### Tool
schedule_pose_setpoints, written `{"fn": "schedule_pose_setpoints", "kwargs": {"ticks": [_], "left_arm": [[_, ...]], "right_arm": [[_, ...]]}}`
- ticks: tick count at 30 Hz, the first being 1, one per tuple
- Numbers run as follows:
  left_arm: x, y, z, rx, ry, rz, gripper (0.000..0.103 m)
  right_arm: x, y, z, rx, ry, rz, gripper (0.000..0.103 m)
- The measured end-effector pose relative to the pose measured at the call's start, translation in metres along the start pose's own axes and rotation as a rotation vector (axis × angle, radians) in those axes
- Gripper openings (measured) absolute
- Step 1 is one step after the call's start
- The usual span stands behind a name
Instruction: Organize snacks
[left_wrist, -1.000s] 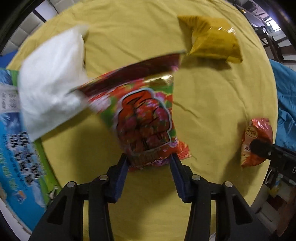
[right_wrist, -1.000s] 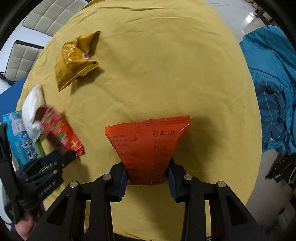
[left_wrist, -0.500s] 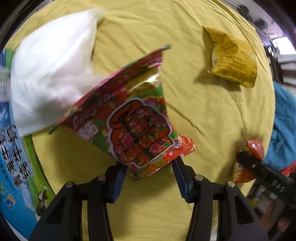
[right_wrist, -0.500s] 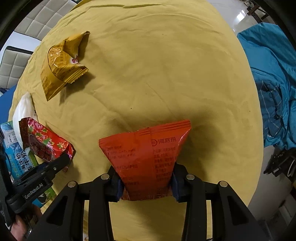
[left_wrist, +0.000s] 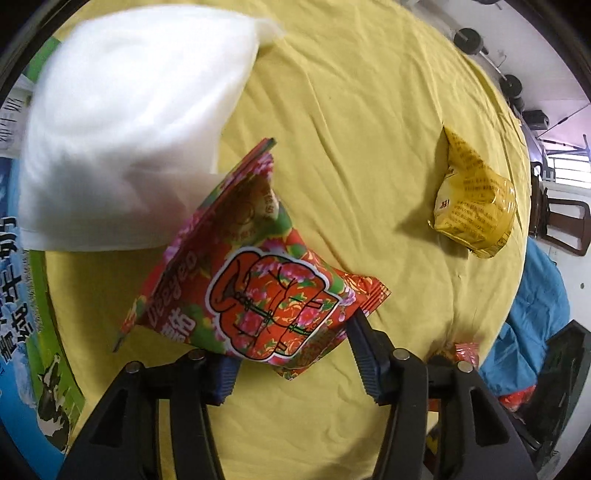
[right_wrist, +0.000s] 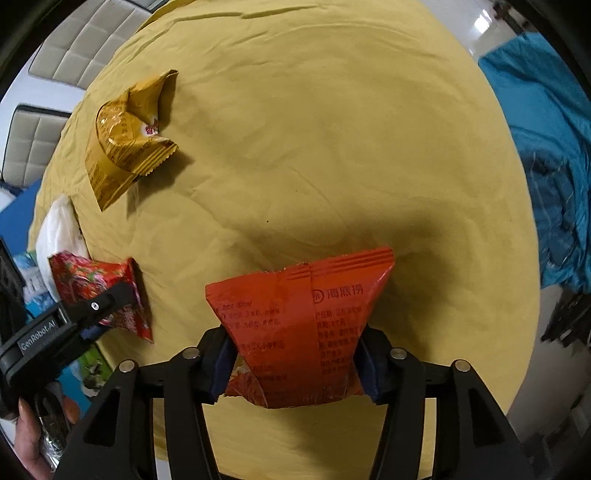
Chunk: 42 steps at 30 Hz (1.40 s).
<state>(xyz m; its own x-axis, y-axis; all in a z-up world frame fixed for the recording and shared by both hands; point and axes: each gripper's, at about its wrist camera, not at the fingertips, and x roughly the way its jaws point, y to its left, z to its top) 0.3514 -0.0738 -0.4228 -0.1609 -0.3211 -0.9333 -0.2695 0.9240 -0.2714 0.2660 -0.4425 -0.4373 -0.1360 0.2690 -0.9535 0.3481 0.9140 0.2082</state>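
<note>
Between the blue pads of the left gripper (left_wrist: 291, 363): one floral red snack packet (left_wrist: 258, 299), clamped at its lower edge, tilted, its top corner touching one white bag (left_wrist: 133, 129). Between the pads of the right gripper (right_wrist: 293, 363): one plain red snack packet (right_wrist: 299, 328), pinched at its lower end, printed back facing the camera, held above the cloth with its shadow beneath.

Loose items: one yellow snack packet (right_wrist: 125, 140), crumpled, lying on the cloth well apart from both grippers. One blue-and-green printed carton (left_wrist: 22, 325) at the table's left edge, just beside the white bag.

Hands: one hand (right_wrist: 27, 435) visible, wrapped around the left gripper's handle, low at the left of the right wrist view. Both grippers point across the table from its near side.

Surface: one round table under a wrinkled yellow cloth (right_wrist: 332, 147). Room: blue fabric (right_wrist: 546, 147) heaped off the right edge; two pale quilted chair backs (right_wrist: 92, 40) beyond the far left edge.
</note>
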Motion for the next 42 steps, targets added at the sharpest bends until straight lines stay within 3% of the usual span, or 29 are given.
{"fn": "schedule_pose_setpoints", "kwargs": {"ticks": [1,5,10,13,15,18,21,25,27,30,34,38,42], "left_arm": [[-0.002,0.002,-0.001,0.002,-0.021,0.005,0.047],[-0.010,-0.009,-0.016,0.080,-0.069,0.051,0.029],[-0.009,-0.012,-0.045,0.193,0.004,0.074,0.031],[-0.018,0.009,-0.050,0.112,0.039,0.029,0.043],[-0.036,0.025,-0.041,-0.017,0.010,-0.087,0.062],[-0.053,0.032,-0.022,-0.112,-0.046,-0.118,0.070],[-0.054,0.026,-0.003,-0.149,-0.081,-0.066,0.071],[-0.034,0.017,0.016,-0.158,-0.042,0.032,0.069],[-0.028,0.018,0.022,-0.154,-0.056,0.079,0.051],[-0.029,0.000,0.019,-0.032,-0.083,0.127,0.045],[-0.028,-0.030,-0.002,0.199,-0.065,0.220,0.045],[-0.020,-0.041,-0.030,0.366,-0.016,0.295,0.046],[-0.001,-0.040,-0.039,0.367,-0.043,0.354,0.048]], "right_arm": [[-0.004,0.000,-0.006,-0.020,-0.012,-0.032,0.040],[-0.006,0.001,-0.014,-0.081,-0.002,-0.055,0.039],[-0.007,-0.002,-0.021,-0.111,0.015,-0.065,0.039],[-0.006,-0.003,-0.027,-0.101,0.002,-0.064,0.039],[-0.006,-0.004,-0.027,-0.087,-0.002,-0.058,0.039],[-0.012,-0.021,-0.024,-0.074,-0.004,-0.051,0.039],[-0.012,-0.022,-0.020,-0.076,-0.005,-0.062,0.039],[-0.004,-0.005,-0.020,-0.086,-0.011,-0.088,0.039],[-0.004,-0.002,-0.022,-0.094,-0.011,-0.092,0.039],[0.000,0.013,-0.029,-0.126,0.006,-0.085,0.039],[-0.001,0.023,-0.046,-0.201,0.039,-0.086,0.038],[0.008,0.034,-0.049,-0.229,0.052,-0.123,0.039],[0.023,0.035,-0.046,-0.151,0.030,-0.130,0.039]]}}
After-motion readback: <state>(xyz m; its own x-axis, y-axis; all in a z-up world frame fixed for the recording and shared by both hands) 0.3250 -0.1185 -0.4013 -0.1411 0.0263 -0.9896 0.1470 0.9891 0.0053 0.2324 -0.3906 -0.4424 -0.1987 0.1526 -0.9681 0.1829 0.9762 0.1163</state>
